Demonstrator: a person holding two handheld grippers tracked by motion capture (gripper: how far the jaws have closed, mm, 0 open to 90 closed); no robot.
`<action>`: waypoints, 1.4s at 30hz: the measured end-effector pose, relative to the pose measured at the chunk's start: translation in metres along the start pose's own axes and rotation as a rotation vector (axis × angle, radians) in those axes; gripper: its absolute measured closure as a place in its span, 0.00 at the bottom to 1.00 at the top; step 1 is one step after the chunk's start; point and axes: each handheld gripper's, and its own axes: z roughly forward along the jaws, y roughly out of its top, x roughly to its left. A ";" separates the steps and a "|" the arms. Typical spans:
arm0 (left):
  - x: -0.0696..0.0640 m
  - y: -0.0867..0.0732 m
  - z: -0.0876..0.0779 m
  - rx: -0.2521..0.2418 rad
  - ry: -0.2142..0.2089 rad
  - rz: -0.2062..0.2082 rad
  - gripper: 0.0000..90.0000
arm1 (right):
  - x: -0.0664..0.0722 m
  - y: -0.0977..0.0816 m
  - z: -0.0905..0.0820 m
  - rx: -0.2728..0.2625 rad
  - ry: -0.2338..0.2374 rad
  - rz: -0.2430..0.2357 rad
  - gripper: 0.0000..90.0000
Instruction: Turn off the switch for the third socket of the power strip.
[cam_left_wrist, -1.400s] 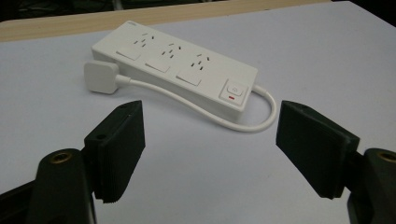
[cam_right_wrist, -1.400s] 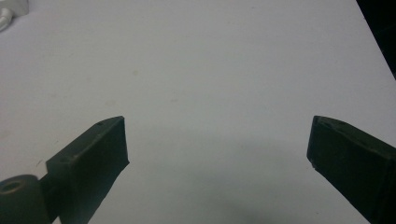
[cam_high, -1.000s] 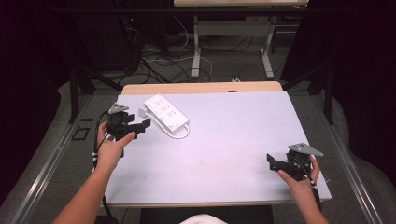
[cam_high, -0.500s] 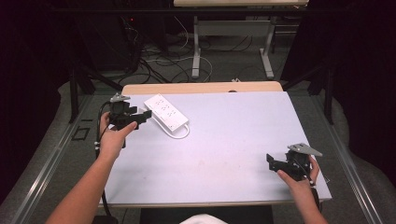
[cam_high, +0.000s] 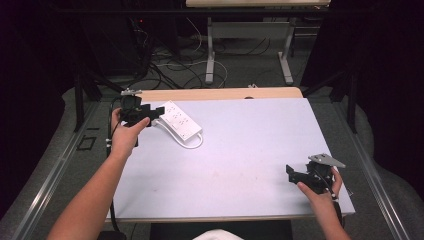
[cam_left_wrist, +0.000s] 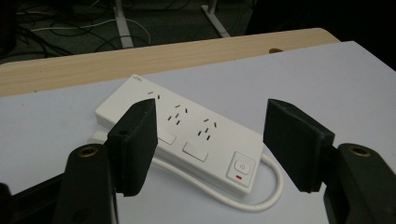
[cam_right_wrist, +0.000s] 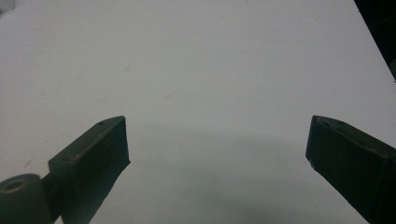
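Note:
A white power strip (cam_high: 180, 121) with its looped white cord (cam_high: 192, 145) lies at the far left of the white table top (cam_high: 240, 150). In the left gripper view the strip (cam_left_wrist: 187, 135) sits beyond the jaws, its switch with a red mark at the near right end. My left gripper (cam_high: 156, 113) hovers at the strip's left end; its jaws have just been closing a little and stand apart with nothing between them (cam_left_wrist: 210, 140). My right gripper (cam_high: 291, 172) rests near the front right corner, open over bare table (cam_right_wrist: 217, 144).
A wooden strip (cam_high: 220, 94) runs along the table's far edge. Beyond it stand metal desk legs (cam_high: 210, 50) and loose cables on the floor (cam_high: 170, 60). The table's right edge (cam_high: 330, 145) is close to my right hand.
My left gripper has moved away from me and up, toward the far left end of the power strip, and its jaws have narrowed slightly. The right gripper has stayed put.

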 end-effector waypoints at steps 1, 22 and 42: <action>0.000 0.002 0.001 0.009 0.000 0.003 0.40 | 0.000 0.000 0.000 0.007 0.005 -0.001 0.06; 0.027 0.023 0.035 0.049 0.012 -0.101 0.48 | -0.001 -0.001 0.002 0.009 0.000 -0.015 0.07; 0.046 0.018 0.074 0.076 0.045 -0.104 0.60 | 0.001 -0.002 0.004 0.014 -0.010 -0.020 0.07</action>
